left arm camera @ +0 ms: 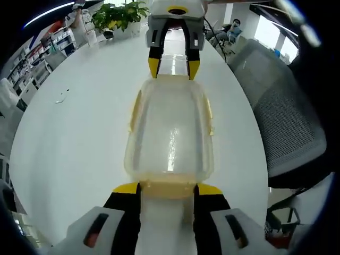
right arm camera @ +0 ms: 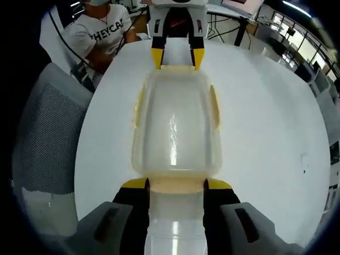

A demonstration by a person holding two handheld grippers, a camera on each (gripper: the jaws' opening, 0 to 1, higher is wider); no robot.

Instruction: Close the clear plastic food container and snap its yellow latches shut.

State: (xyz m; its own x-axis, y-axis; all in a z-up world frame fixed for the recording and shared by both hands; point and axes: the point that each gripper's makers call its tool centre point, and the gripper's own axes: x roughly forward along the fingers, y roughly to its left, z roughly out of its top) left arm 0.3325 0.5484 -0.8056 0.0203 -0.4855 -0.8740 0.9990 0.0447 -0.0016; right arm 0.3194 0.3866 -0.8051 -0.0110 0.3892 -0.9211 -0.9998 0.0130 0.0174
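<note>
Container (left arm camera: 170, 133) on white office table (left arm camera: 79, 133)

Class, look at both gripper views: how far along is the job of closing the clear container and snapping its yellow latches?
Done, it seems: the lid sits on the clear container, which rests on the white table. In hand: the left tongs and right tongs meet its opposite short ends, jaws astride the end latches. Left, as far as I can judge: the long-side yellow latches appear flared outward, so they probably need pressing; whether the end latches have clicked cannot be told.
</note>
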